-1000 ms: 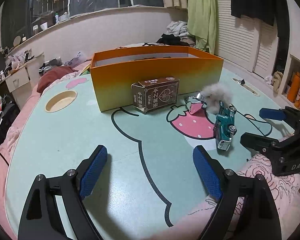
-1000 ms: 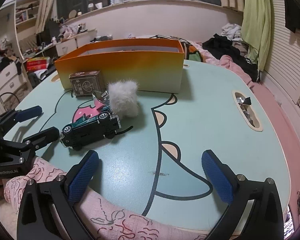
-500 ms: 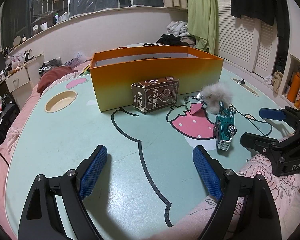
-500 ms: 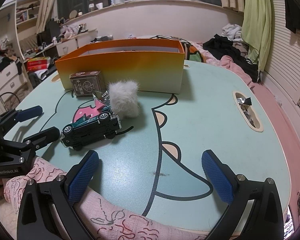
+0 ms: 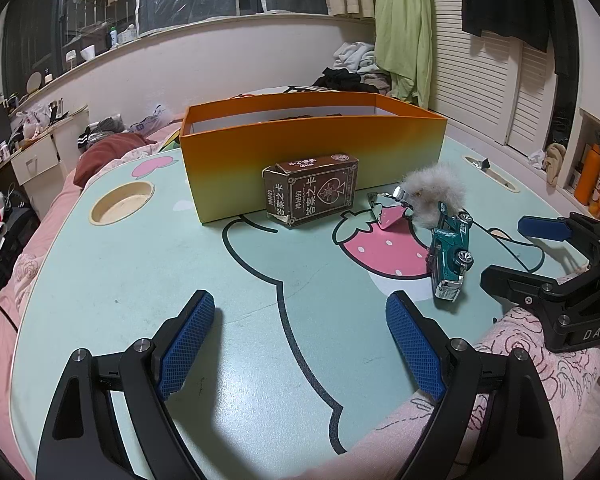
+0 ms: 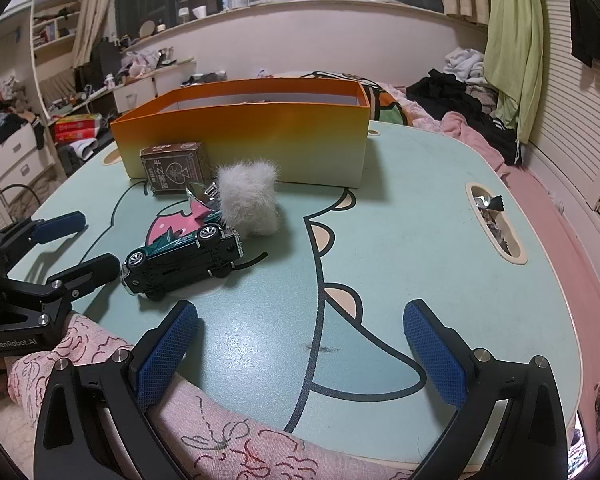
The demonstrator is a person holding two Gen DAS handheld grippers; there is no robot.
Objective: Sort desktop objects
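The left gripper (image 5: 296, 344) sits at the bottom of its view, jaws spread wide with only bare surface (image 5: 140, 280) between them. The right gripper (image 6: 300, 348) is the same in its own view: jaws wide apart, gripping nothing.

Above the middle of the left view stands an orange box (image 5: 312, 160), open at the top. A brown card pack (image 5: 312, 196) stands just in front of its wall. Right of the pack lie a shiny wrapper (image 5: 384, 204), a grey fluffy ball (image 5: 436, 192) and a green toy car (image 5: 450, 252) on its side, the car touching the ball. A pink patterned sleeve (image 6: 112, 368) crosses the lower left of the right view.
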